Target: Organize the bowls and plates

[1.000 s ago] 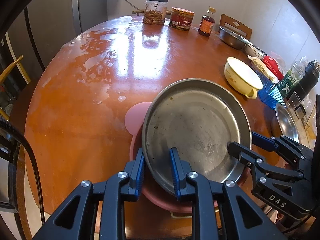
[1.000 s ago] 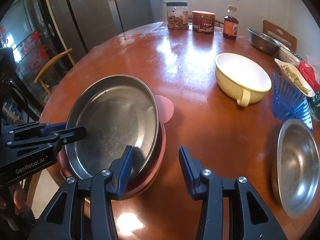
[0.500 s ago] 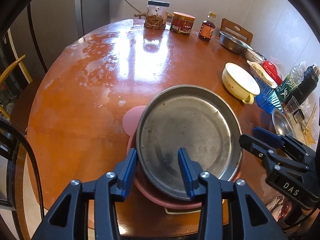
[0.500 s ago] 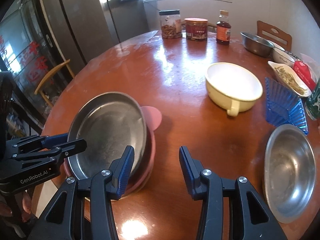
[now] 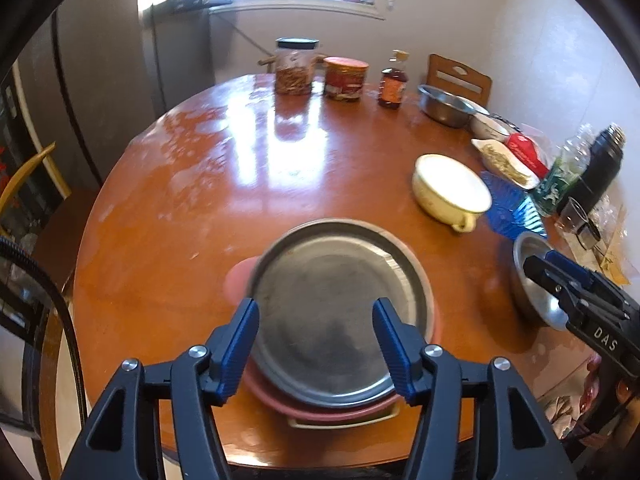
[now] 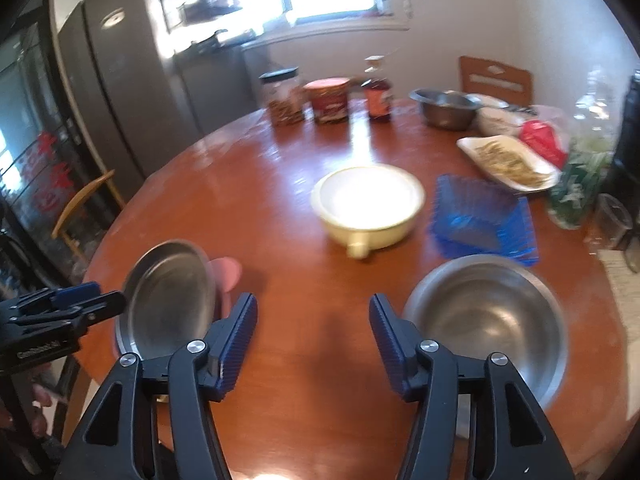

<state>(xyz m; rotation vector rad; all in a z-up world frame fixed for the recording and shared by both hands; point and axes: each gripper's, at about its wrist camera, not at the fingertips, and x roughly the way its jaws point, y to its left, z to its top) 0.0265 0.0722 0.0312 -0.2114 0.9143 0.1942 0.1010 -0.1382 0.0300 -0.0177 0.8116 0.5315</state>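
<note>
A steel plate (image 5: 340, 312) lies on a pink plate (image 5: 320, 410) near the round wooden table's (image 5: 192, 208) front edge; it also shows in the right wrist view (image 6: 168, 300). My left gripper (image 5: 316, 344) is open and empty, raised above the steel plate. My right gripper (image 6: 312, 344) is open and empty above bare table, between the stacked plates and a steel bowl (image 6: 492, 320). A cream bowl (image 6: 370, 208) with a handle and a blue square dish (image 6: 480, 220) stand farther back. The right gripper's fingers (image 5: 560, 276) show over the steel bowl (image 5: 532, 284).
Jars (image 5: 296, 66) and a bottle (image 5: 392, 84) stand at the table's far edge. Another steel bowl (image 5: 444, 104), a plate of food (image 6: 508, 162), a red packet, a plastic bottle (image 6: 580, 168), a black flask (image 5: 600, 168) and a glass crowd the right side.
My left gripper let go of the steel plate, opened wide and pulled back upward. My right gripper drew back and turned right, toward the steel bowl.
</note>
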